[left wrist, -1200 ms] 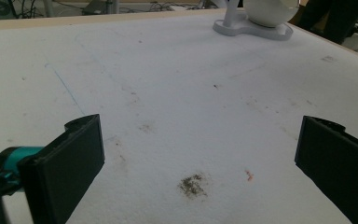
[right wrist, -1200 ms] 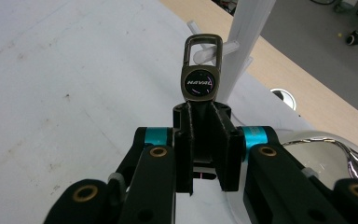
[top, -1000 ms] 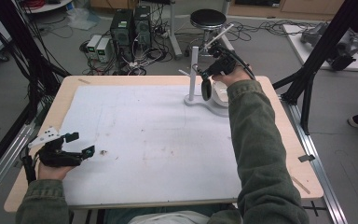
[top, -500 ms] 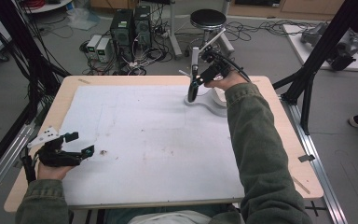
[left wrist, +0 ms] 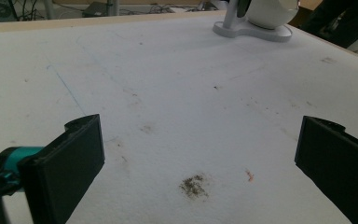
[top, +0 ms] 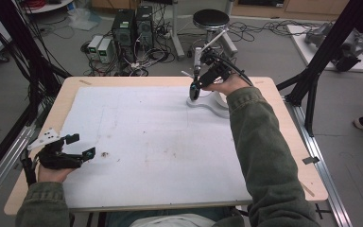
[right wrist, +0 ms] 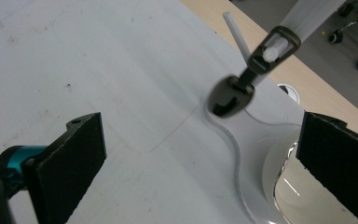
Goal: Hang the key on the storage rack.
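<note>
Hovering above the far edge of the table [top: 123, 82], the right gripper [right wrist: 200, 163] has its jaws spread wide and holds nothing; the white stand [top: 208, 101] lies directly below it, its upright post [right wrist: 303, 18] at about 1 o'clock in the right gripper view, its curved base running from 12 toward 5 o'clock. The left gripper [top: 78, 146], also wide open and empty, rests well apart at the near left, so the right hand [top: 220, 84] is the nearer.

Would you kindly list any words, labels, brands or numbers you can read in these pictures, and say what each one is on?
None can be read. The white mat, the white stand and both grippers carry no visible text. The computer towers on the floor are too small and blurred to show any lettering.
</note>
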